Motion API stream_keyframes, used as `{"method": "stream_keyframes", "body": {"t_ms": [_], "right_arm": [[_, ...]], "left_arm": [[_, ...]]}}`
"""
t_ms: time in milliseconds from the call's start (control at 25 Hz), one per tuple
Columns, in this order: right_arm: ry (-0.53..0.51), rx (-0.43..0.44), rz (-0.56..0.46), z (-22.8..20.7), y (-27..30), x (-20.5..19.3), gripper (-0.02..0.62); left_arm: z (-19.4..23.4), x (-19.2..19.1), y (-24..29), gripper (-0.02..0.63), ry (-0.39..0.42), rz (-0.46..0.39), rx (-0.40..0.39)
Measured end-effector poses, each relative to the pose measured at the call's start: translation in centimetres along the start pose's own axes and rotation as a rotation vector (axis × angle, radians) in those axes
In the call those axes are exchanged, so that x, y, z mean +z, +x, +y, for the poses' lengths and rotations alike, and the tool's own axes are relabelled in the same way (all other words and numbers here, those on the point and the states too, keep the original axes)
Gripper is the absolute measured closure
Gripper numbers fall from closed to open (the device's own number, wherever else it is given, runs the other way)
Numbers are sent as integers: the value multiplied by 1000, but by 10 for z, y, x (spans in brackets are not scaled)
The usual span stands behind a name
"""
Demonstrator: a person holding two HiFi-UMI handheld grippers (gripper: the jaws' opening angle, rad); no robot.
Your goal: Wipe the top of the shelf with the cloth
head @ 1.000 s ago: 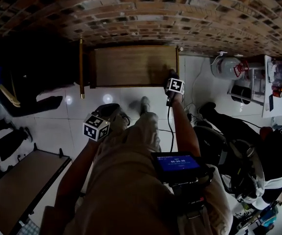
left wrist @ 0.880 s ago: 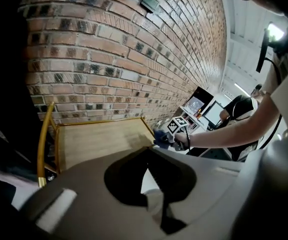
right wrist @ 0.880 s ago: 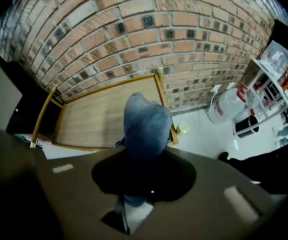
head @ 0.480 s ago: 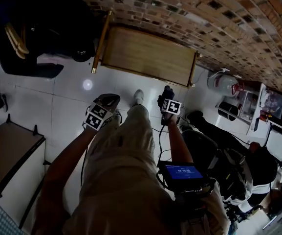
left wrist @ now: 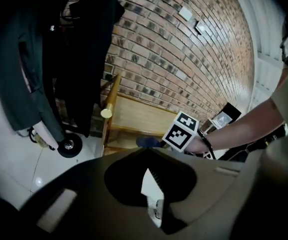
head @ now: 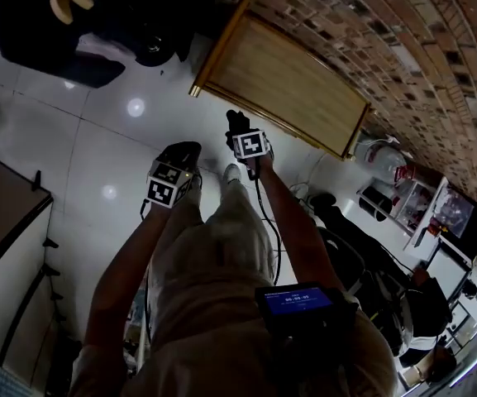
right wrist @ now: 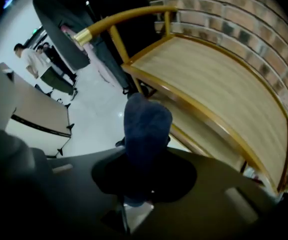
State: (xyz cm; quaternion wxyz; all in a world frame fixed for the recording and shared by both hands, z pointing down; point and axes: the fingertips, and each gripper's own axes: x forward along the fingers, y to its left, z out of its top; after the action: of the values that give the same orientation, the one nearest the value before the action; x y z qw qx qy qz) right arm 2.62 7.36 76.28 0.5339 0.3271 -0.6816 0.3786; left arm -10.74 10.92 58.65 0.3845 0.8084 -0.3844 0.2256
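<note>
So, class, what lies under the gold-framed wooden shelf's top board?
A lower wooden tier shows beneath the top board; the board and the dark blue cloth hide most.

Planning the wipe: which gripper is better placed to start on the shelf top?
Right. The right gripper holds the blue cloth and is nearer the shelf top; the left gripper holds nothing and sits farther back.

You can reach the bare shelf top (head: 296, 85) from the open tiled floor (head: 97, 139) at centre frame. The brick wall (head: 420, 48) shuts off its upper-right side. A gold rail (head: 221, 44) and hanging coats (head: 48, 23) crowd the upper left.
</note>
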Motion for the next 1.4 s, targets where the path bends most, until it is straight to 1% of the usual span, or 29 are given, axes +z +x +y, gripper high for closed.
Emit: {"method": "stream_keyframes", "body": {"t_ms": [40, 80, 120, 240, 320, 400, 520, 640, 760, 840, 960, 1040, 1160, 1240, 1400], "right_arm": [[-26, 24, 24, 13, 9, 5, 502], [-60, 50, 25, 25, 19, 14, 502], [-114, 46, 8, 31, 30, 27, 500], [-290, -40, -72, 35, 60, 74, 499], [-362, -98, -99, 37, 87, 92, 499], [-408, -155, -113, 33, 120, 108, 497], [-445, -220, -126, 24, 168, 131, 497], [-444, -256, -134, 15, 205, 139, 497], [-419, -277, -175, 12, 213, 144, 502], [-401, -262, -203, 7, 209, 141, 502], [-349, -266, -175, -26, 200, 108, 503], [-280, -283, -139, -66, 190, 73, 503], [-166, -317, -84, -138, 170, 9, 503], [-134, -361, -38, -185, 156, -36, 503], [-114, -450, 29, -270, 131, -115, 503]], "left_arm": [[6, -8, 0, 606, -18, -6, 11], [12, -14, 1, 606, -31, -15, 22], [20, -19, 3, 606, -39, -27, 36], [43, -30, 13, 606, -62, -59, 78], [52, -45, 17, 606, -83, -53, 98], [54, -55, 22, 606, -83, -51, 100], [59, -64, 38, 606, -68, -59, 97], [59, -79, 53, 606, -58, -38, 89], [59, -89, 63, 606, -34, -11, 83], [60, -94, 73, 606, -25, 5, 79], [52, -102, 88, 606, -34, 33, 61], [39, -99, 97, 606, -30, 45, 38], [15, -94, 107, 606, -7, 64, -2], [-1, -91, 113, 606, 3, 75, -22], [-25, -91, 125, 606, 16, 88, -52]]}}
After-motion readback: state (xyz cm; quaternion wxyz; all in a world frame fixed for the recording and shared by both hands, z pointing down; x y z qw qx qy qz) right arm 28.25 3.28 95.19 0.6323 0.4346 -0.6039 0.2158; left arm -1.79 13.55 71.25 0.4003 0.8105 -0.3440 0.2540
